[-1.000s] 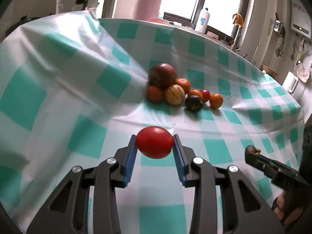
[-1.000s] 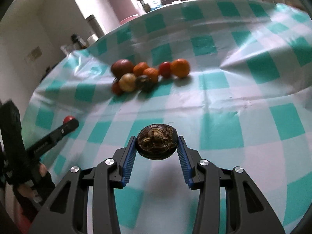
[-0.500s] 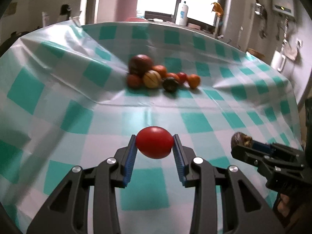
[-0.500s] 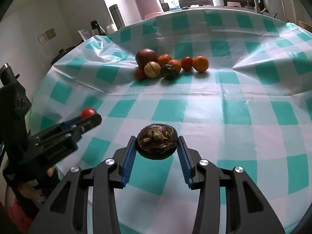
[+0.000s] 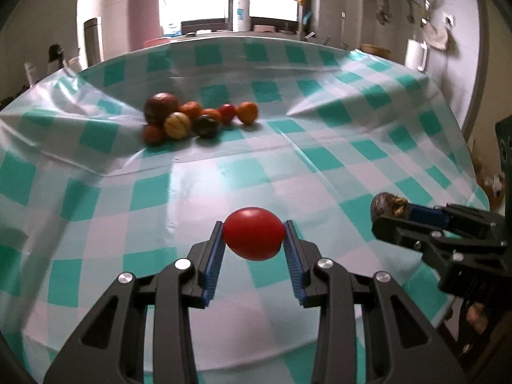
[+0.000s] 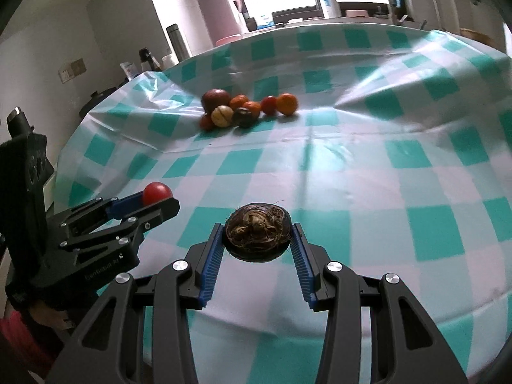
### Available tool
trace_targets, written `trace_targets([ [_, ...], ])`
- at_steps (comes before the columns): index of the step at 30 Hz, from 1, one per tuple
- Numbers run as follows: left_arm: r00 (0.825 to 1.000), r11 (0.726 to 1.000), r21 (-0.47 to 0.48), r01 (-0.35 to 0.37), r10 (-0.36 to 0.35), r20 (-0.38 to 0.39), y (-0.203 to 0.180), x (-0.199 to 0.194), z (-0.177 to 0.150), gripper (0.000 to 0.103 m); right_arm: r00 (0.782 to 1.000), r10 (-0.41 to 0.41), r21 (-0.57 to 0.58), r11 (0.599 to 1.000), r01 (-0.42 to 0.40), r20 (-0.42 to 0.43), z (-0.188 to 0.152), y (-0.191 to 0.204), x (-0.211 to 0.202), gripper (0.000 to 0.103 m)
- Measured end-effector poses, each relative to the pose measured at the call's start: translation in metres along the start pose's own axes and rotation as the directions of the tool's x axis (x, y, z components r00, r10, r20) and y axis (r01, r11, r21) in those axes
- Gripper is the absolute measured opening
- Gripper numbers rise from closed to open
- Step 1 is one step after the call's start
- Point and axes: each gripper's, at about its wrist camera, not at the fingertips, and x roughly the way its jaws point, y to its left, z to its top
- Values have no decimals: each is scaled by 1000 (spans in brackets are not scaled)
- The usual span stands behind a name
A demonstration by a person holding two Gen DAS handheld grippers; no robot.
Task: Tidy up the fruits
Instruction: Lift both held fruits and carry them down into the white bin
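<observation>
My left gripper [image 5: 253, 239] clamped a red tomato [image 5: 253, 237]; my right gripper [image 6: 257, 240] clamped a brown hairy bulb [image 6: 257, 236]. Both hung above the checked cloth [image 6: 368, 166], well short of the fruit pile [image 6: 246, 110]. Risk, I judged: the smooth tomato could slip and roll off. Only the right view showed the bulb's rooty face.

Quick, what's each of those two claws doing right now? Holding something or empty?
Left gripper: closed on a red tomato.
Right gripper: closed on a dark brown, rooty fruit.
</observation>
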Motion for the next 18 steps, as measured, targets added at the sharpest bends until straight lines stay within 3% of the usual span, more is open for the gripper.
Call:
trace_targets([
  [18, 999, 981, 191, 41, -34, -41, -76, -2, -11, 37, 996, -45, 124, 992, 35, 78, -47, -71, -58, 43],
])
